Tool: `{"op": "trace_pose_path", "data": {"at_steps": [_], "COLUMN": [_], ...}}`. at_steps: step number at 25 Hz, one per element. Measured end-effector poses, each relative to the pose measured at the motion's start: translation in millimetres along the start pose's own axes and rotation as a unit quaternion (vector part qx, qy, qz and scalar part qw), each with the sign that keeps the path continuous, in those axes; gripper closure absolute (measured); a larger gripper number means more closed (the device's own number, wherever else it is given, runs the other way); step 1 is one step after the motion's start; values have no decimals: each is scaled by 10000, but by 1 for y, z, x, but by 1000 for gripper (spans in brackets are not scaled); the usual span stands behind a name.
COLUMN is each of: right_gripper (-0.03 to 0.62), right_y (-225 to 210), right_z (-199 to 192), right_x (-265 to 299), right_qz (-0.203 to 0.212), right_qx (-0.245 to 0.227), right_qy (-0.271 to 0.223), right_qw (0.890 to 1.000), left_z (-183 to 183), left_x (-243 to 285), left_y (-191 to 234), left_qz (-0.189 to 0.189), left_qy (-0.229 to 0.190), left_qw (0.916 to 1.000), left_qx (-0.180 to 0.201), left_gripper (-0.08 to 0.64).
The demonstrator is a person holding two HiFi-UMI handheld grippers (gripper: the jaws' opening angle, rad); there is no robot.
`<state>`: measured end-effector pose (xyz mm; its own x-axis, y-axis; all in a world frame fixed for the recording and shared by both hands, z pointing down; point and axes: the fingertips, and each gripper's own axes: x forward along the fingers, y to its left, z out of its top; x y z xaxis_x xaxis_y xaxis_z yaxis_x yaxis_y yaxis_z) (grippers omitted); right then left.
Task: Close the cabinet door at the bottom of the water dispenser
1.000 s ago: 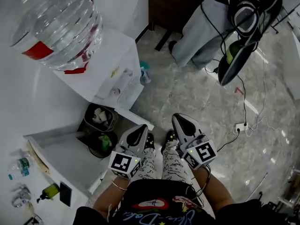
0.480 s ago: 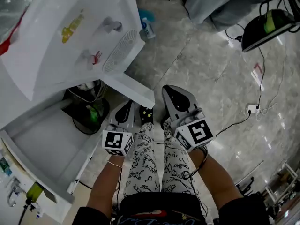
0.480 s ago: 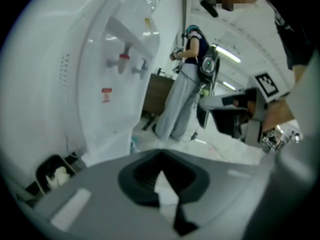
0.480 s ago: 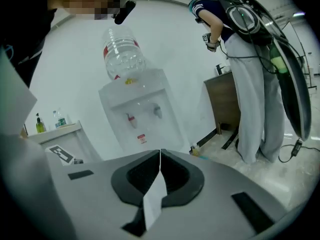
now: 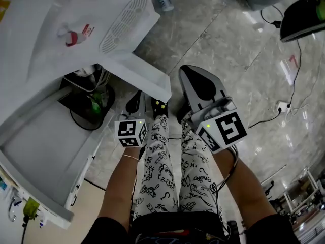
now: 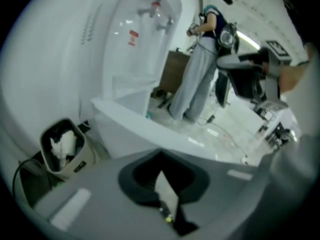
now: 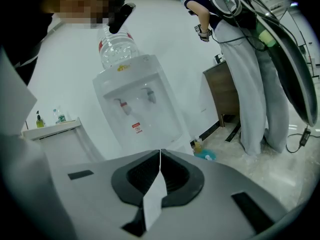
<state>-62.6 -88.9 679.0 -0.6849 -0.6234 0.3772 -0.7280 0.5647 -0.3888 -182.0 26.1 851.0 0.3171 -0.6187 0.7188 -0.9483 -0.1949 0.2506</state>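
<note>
**Head view.** The water dispenser (image 5: 76,29) fills the upper left. Its cabinet door (image 5: 147,80) stands swung out over the floor (image 5: 238,50), so the task is not yet done. The left claw (image 5: 134,100) lies just beside the door's free edge; contact cannot be confirmed. The right claw (image 5: 195,80) is held near the door's outer corner, apart from it. A dark waste bin (image 5: 89,108) is seen on the floor behind the door. Compared with the earlier frames, the bottle has left the view, the dispenser has grown larger, and both claws have been carried closer to the door. This is judged to be an approach just completed, with the push still to come.

**Left gripper view.** The left claw (image 6: 160,156) is seen closed, with nothing between its jaws. The door (image 6: 150,129) crosses directly ahead as a white ledge, and a paper-filled bin (image 6: 62,146) stands to its left.

**Right gripper view.** The right claw (image 7: 160,151) is likewise closed and empty. It is aimed at the dispenser (image 7: 142,109), with a standing person (image 7: 250,94) to the right.
</note>
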Motion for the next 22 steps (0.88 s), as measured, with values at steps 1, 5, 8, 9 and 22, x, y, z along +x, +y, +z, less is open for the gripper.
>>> {"op": "trace_pose_path", "data": {"at_steps": [1,5,8,9,22], "right_gripper": [575,575,575,575,575], "right_y": [-1,-9,-16,-17,-49], "right_z": [0,2,2,4,21], "right_x": [0,-3,-6,-7,-6], "right_qz": [-4,-15,-71,-78,-252], "right_qx": [12,53,146,148,331], "right_qy": [-3,-35,48,83,39], "right_qw": [10000,10000,9999,9998,9991], "left_z": [-5,-5,4,9,84], "left_x": [4,13,22,26,95], "left_y": [-5,-16,-4,4,20], "left_qz": [-136,-406,-104,35,-54], "left_qy": [146,260,218,192,-190], "left_qw": [9997,9986,9995,9991,9993], "left_qx": [128,210,-211,-382,-313], "left_gripper": [563,563,563,563,561]}}
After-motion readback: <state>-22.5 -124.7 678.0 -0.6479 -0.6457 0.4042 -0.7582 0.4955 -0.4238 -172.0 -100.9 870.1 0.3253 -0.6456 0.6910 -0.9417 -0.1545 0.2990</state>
